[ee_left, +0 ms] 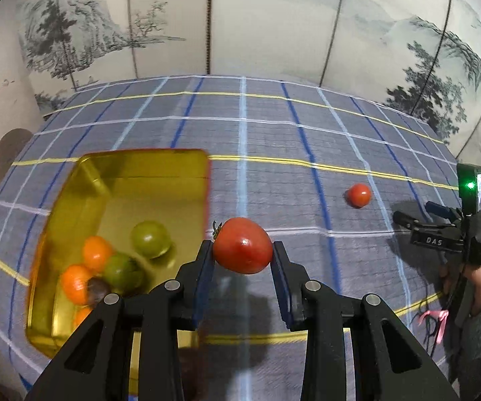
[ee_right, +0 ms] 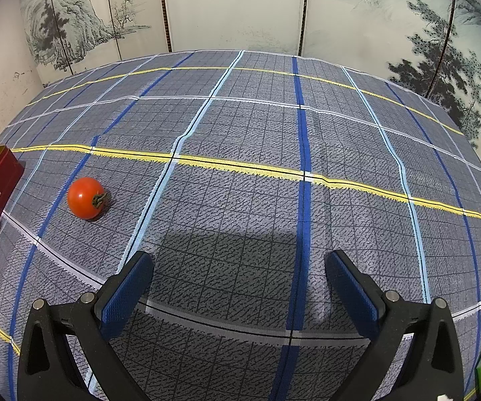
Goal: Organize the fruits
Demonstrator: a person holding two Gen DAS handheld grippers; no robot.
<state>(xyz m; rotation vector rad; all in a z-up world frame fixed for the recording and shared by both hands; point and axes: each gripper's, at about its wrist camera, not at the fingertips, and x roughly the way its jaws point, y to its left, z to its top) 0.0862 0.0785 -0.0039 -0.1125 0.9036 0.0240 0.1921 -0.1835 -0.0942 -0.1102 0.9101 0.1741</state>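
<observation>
Left gripper: we see it clamped on a red tomato, held above the cloth just beside the gold tin.
Right gripper: jaws spread, nothing between them.
Second tomato: lies alone on the tablecloth, toward its left edge, near the tin.
Handling: we judge the tomato light, smooth-skinned and easily bruised; grip across its widest part, gently.
Tin contents: green and orange fruits, gathered at the near end.
Surface: grey checked cloth, soft, slightly wrinkled.
Room: painted folding screen behind the table.
</observation>
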